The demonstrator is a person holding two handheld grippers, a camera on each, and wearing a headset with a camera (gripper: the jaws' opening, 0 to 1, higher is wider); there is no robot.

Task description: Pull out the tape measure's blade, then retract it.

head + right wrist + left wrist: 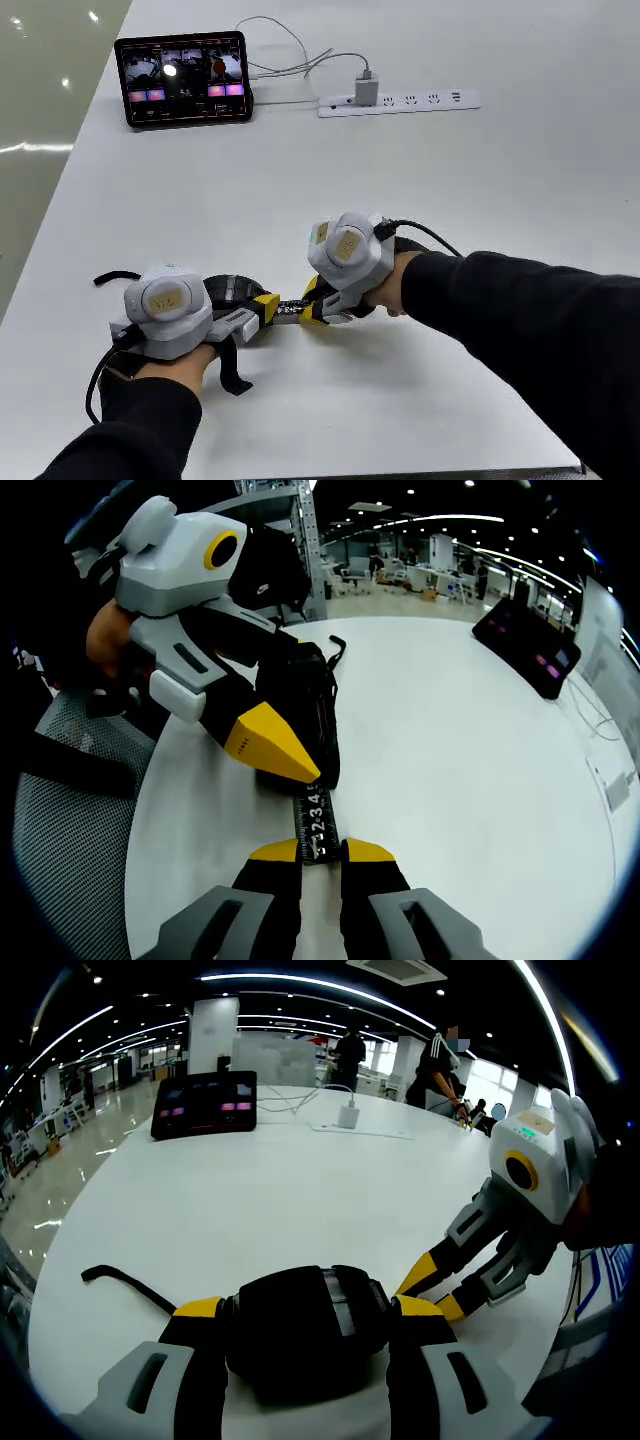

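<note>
Clamping the tape measure [300, 1345] by its black case, the left gripper [310, 1307] sits low on the white table [420, 170] near its front edge. Facing it just beside, the right gripper [320, 852] pinches the blade [315, 818], a short numbered length drawn out.

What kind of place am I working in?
Probably a large open-plan workshop or lab: a white worktable with a tablet and power strip, long ceiling lights, and people standing beyond.

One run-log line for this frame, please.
left gripper: shut on tape measure case | right gripper: shut on blade | blade: short stretch out
</note>
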